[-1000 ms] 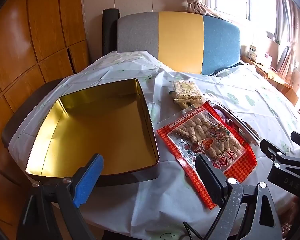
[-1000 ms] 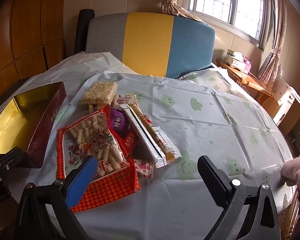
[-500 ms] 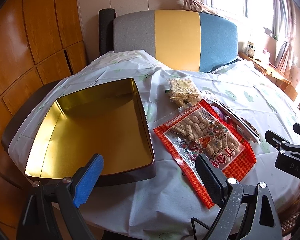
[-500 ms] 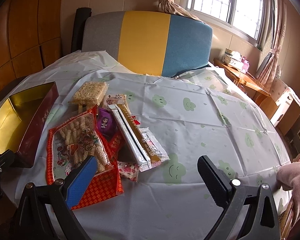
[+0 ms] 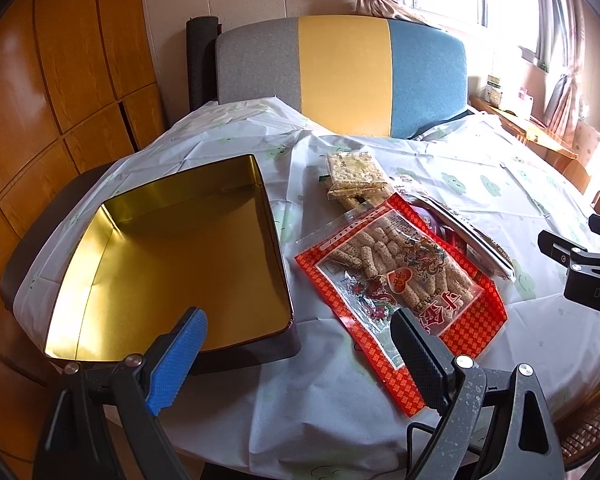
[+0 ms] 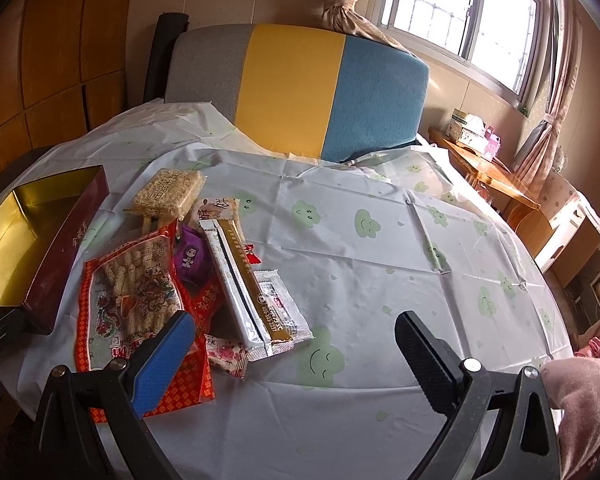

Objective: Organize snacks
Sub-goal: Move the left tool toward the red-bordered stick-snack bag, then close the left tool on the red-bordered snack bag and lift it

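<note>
Left gripper [image 5: 298, 344] jaws spread wide, nothing between them. Gold-lined tin [image 5: 172, 268] ahead-left of it, just beyond the blue finger. Red biscuit-stick bag [image 5: 396, 280] ahead-right, flat on the tablecloth [image 5: 340, 412].

Right gripper [image 6: 294, 350] also spread, empty. Snack pile ahead-left: long wafer pack [image 6: 244, 280], puffed-rice bar [image 6: 166, 194], purple candy [image 6: 190, 258].

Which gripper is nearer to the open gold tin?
Left. The left gripper hovers open at the gold tin's near edge; the right gripper, also open, sits beyond the snack pile to the tin's right.
</note>
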